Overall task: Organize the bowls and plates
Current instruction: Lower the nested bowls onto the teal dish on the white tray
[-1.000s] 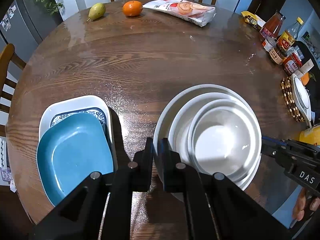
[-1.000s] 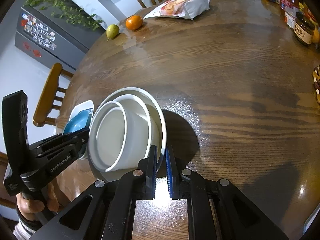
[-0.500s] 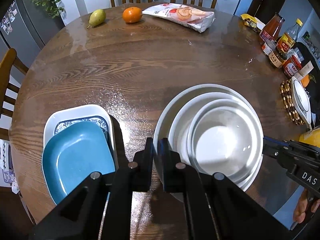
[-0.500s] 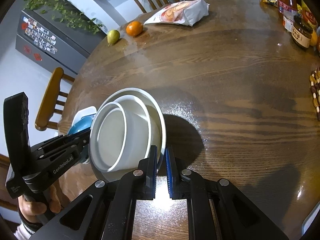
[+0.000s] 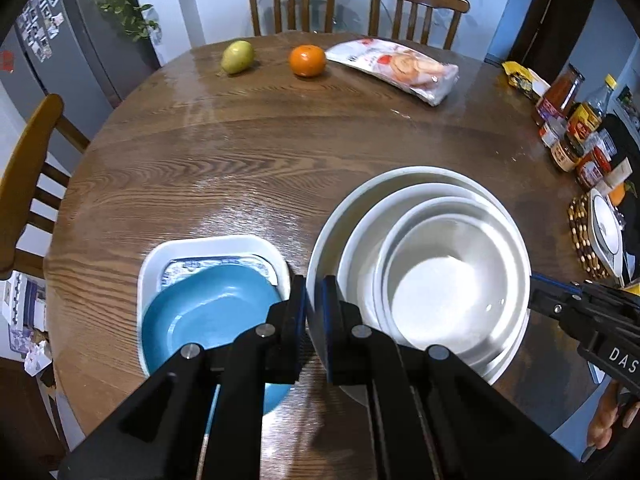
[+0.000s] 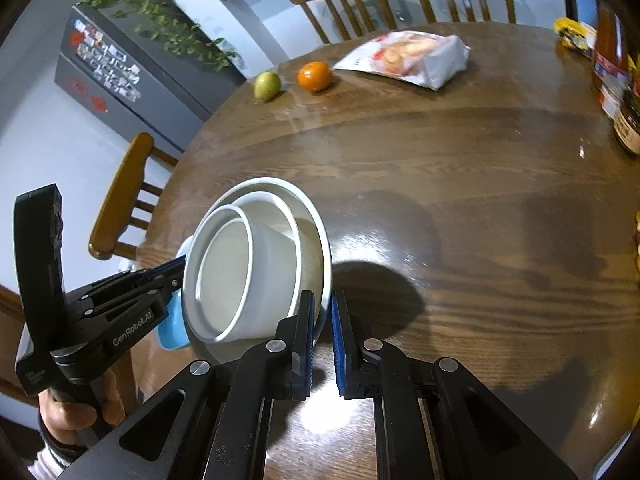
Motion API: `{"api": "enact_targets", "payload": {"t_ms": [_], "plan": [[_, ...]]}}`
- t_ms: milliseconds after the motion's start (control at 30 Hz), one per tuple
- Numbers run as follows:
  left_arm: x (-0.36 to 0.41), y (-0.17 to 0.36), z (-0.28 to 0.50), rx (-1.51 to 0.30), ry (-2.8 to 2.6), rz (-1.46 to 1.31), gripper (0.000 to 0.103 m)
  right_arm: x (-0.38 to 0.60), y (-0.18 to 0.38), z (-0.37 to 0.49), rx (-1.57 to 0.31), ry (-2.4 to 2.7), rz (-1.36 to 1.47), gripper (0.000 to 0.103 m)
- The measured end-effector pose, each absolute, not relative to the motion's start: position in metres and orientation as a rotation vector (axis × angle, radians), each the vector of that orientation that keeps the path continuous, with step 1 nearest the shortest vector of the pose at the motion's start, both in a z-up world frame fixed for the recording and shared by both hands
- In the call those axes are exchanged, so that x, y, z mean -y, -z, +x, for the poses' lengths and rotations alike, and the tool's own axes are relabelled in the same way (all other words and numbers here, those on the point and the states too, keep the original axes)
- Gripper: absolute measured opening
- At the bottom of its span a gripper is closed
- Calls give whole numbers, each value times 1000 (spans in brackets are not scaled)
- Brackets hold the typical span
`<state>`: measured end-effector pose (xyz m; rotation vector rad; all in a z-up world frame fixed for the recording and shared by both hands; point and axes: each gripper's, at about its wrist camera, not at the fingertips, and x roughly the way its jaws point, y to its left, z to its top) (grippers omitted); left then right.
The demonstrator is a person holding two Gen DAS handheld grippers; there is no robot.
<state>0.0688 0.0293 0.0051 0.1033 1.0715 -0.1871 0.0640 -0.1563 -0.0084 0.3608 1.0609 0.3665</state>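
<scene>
A stack of white dishes, a wide plate (image 5: pixel 352 208) with two nested bowls (image 5: pixel 452 280) in it, is held off the round wooden table. My left gripper (image 5: pixel 314 308) is shut on the plate's left rim. My right gripper (image 6: pixel 322 312) is shut on the plate's opposite rim (image 6: pixel 320 240). The stack tilts in the right wrist view. To its left a blue dish (image 5: pixel 208 312) lies on a white rectangular plate (image 5: pixel 216 246) with a blue pattern; the stack's edge is over them.
A pear (image 5: pixel 238 56), an orange (image 5: pixel 307 60) and a snack bag (image 5: pixel 396 68) lie at the table's far side. Jars and bottles (image 5: pixel 572 128) and a beaded trivet with a white scale (image 5: pixel 596 232) stand at the right edge. Wooden chairs surround the table.
Both grippers have lifted the white stack higher and shifted it left, toward the blue dish. The table looks farther away. Both grips stay shut.
</scene>
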Motion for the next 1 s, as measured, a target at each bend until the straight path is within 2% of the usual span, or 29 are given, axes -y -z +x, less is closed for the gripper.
{"api": "enact_targets", "payload": {"t_ms": [500,1000], "plan": [[-100,-25,62,-1069,22,66,3,82,-7,83,-1066,-515,289,12],[-149,19,66,-1226,-108,39,3,20,36,96,-1233,-596,235,12]]}}
